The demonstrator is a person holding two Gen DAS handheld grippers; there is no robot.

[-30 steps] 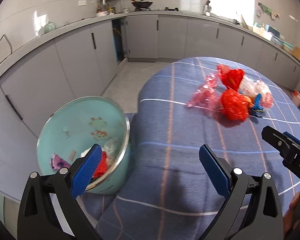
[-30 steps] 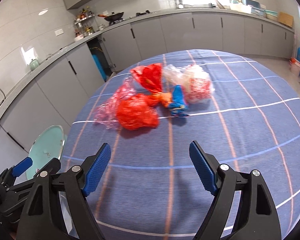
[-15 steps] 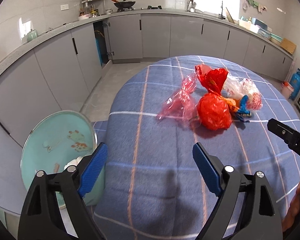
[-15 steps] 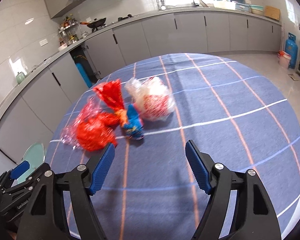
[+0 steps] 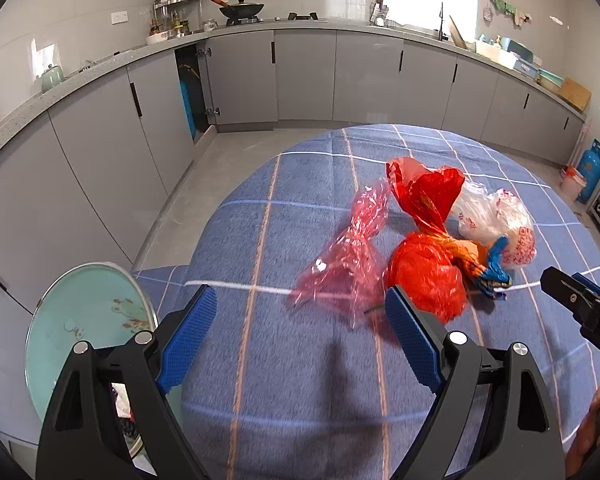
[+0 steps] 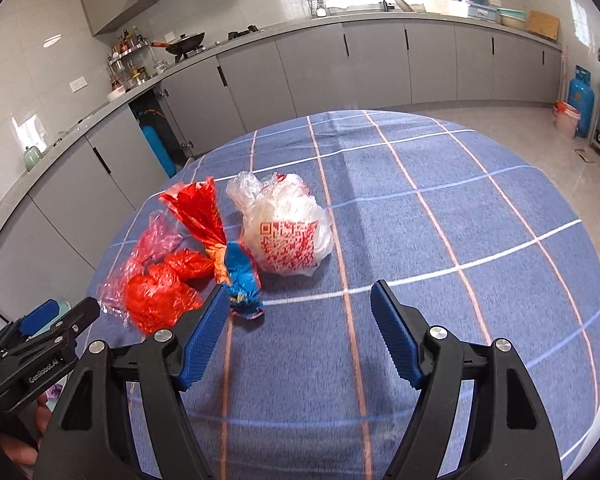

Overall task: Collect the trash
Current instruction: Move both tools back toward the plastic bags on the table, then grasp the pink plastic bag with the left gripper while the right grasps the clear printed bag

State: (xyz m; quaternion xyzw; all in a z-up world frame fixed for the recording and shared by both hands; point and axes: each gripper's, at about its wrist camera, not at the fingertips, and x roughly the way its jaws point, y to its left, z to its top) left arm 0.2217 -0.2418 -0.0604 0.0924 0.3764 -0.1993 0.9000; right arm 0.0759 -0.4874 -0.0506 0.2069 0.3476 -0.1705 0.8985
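A pile of trash lies on the blue checked tablecloth (image 5: 300, 208): a clear pink wrapper (image 5: 348, 264), a crumpled red bag (image 5: 424, 284), a blue and orange wrapper (image 5: 490, 274) and a white bag with red print (image 6: 288, 240). My left gripper (image 5: 300, 320) hovers open just short of the pink wrapper, nothing between its blue pads. My right gripper (image 6: 300, 320) is open too, near the blue wrapper (image 6: 240, 276) and below the white bag. A teal trash bin (image 5: 88, 320) with some rubbish inside stands off the table's left edge.
Grey kitchen cabinets and a counter with a wok (image 5: 240, 10) run along the far walls. One cabinet door stands open (image 5: 190, 96). A blue gas cylinder (image 6: 580, 100) stands on the floor at the right. The table's right half (image 6: 480, 220) carries only cloth.
Both grippers have moved over the table toward the trash pile, which is now larger in both views. The bin has slid to the lower left corner. Both pairs of jaws have narrowed slightly.
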